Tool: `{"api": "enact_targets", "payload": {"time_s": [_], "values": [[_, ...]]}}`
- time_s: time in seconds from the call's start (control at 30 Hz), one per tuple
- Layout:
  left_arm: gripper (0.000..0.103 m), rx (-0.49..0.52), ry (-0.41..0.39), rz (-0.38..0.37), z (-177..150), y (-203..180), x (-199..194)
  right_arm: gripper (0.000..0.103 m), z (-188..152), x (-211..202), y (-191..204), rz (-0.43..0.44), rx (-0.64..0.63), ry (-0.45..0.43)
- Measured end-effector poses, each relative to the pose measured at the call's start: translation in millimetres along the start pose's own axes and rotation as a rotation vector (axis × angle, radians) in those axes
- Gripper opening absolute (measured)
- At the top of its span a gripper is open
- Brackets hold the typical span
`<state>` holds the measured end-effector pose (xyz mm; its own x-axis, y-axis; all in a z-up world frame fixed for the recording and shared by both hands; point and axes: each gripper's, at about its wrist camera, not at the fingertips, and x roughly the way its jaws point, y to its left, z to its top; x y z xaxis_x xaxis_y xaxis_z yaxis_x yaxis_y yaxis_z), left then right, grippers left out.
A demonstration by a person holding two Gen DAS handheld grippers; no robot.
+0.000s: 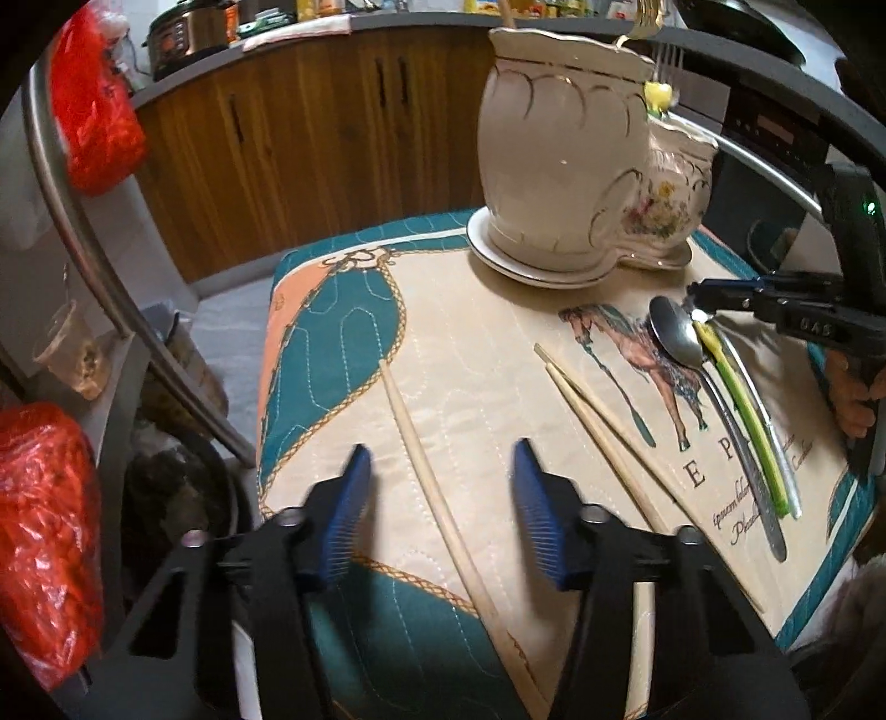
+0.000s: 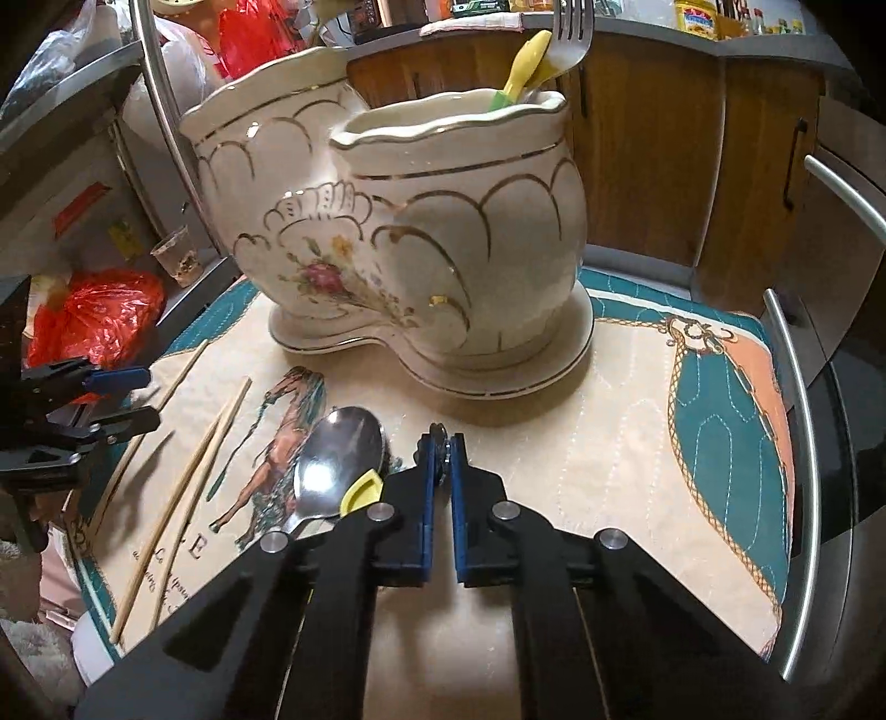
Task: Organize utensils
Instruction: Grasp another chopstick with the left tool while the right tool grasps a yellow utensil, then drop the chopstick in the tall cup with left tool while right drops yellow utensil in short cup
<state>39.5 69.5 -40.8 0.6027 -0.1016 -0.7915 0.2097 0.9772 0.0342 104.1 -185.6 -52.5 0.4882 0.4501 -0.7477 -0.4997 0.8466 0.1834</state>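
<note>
So the loose utensils are spread over the quilted mat (image 1: 470,354), with the double ceramic holder (image 1: 559,155) sitting at the upper right of the left wrist view. One lone chopstick (image 1: 426,471) runs up the lower middle of that frame, right between the half-open jaws of the left gripper (image 1: 440,482). The pads aren't touching it yet as far as I can see.

Off to the right lie a pair of chopsticks (image 1: 598,421), a metal spoon (image 1: 678,338), a green-handled utensil (image 1: 742,421) and one more steel handle beside it.

The right gripper (image 2: 443,448) is pinched nearly shut in the centre of its own view, on something small and dark at the tips. Probably the end of one of those utensils, but I can't tell which. A fork (image 2: 570,33) and a yellow spoon (image 2: 526,66) already stand in the holder's nearer pot.

Handling-wise: the chopstick is light, stiff, thin and round, so I reckon it'll roll or pivot if pinched off-centre. Grab around mid-length. The steel spoon is heavier and slick, so the handle looks the better spot. The ceramic is fragile, so no clunking things in.
</note>
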Motion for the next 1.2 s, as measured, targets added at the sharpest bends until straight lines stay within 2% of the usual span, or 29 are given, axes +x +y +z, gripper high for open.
{"api": "enact_targets", "payload": {"time_s": [0.1, 0.17, 0.27, 0.43, 0.73, 0.93, 1.03, 1.2], "values": [[0.03, -0.002, 0.034, 0.013, -0.6, 0.9, 8.1, 0.005, -2.9, -7.7, 1.8, 0.009, -0.004, -0.012], [0.023, 0.002, 0.03, 0.02, -0.4, 1.6, 9.9, 0.004, -3.8, -14.0, 3.1, 0.015, -0.003, -0.022], [0.007, 0.006, 0.021, 0.027, 2.1, 4.1, 12.2, 0.003, -4.1, -24.9, 3.7, 0.013, 0.001, -0.043], [0.007, 0.004, -0.003, 0.033, 0.2, 5.0, 8.9, 0.003, -2.9, -46.7, 3.9, -0.003, 0.006, -0.097], [0.007, -0.032, -0.097, -0.061, -1.0, 0.1, -20.4, 0.002, -5.9, -72.9, 0.1, -0.035, 0.026, -0.159], [0.007, -0.029, -0.24, -0.142, 5.3, -11.0, -55.7, 0.002, 0.0, -99.7, 2.5, -0.063, 0.036, -0.25], [0.007, -0.012, -0.325, -0.147, 16.6, -17.9, -74.9, 0.002, 9.0, -115.2, 7.5, -0.1, 0.021, -0.322], [0.007, -0.028, -0.457, -0.164, 54.0, -20.3, -98.0, 0.002, 34.3, -137.6, 15.2, -0.165, -0.005, -0.445]]}}
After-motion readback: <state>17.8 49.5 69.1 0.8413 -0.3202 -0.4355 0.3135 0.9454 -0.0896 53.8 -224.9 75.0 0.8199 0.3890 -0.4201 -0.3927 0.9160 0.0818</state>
